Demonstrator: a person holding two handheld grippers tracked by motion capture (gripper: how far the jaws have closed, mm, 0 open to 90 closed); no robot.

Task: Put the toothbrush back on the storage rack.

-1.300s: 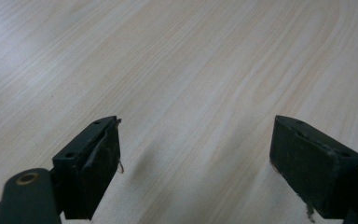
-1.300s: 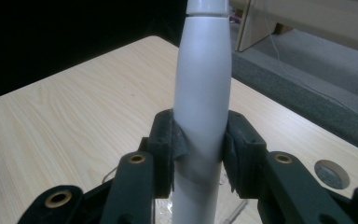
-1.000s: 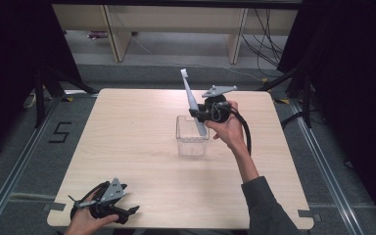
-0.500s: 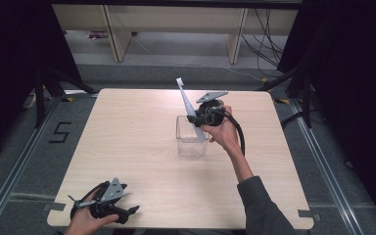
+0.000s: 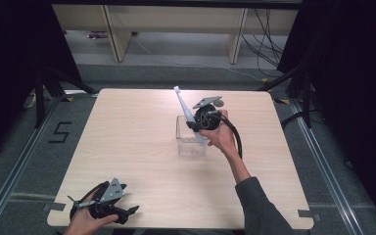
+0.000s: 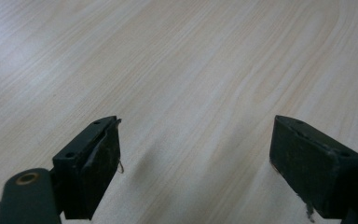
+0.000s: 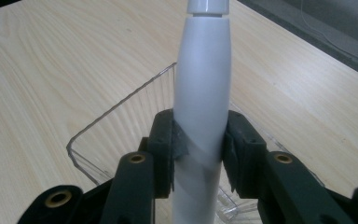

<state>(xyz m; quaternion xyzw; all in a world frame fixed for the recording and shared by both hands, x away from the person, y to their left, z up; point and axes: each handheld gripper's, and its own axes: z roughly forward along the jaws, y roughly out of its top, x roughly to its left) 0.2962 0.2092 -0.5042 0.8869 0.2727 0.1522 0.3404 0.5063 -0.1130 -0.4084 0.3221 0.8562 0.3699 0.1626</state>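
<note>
The right gripper (image 5: pixel 199 123) is clamping a long white tube (image 5: pixel 185 110) between its jaws, both pads pressing against the tube's rounded body, as the right gripper view (image 7: pixel 199 140) is showing. In that view the white tube (image 7: pixel 201 84) is running straight up from between the jaws and narrowing to a capped end beyond them. Just under and ahead of the jaws a clear plastic box (image 7: pixel 121 126) is standing open-topped on the bench (image 7: pixel 51 70), and the tube's lower part is passing down behind the pads toward it; whether its end is touching the box floor cannot be told.

In the high view the tube is slanting up and away from the jaws, tilted rather than upright, with its lower end at the clear plastic box (image 5: pixel 190 142) directly beneath the right gripper. The person's right hand (image 5: pixel 220 137) is wrapping the gripper body.

The left gripper (image 5: pixel 108 205) is resting low at the near edge of the bench (image 5: pixel 137 147), well apart from the box. In the left gripper view (image 6: pixel 196 163) its jaws are standing wide, with bare wood grain between and ahead of them.
</note>
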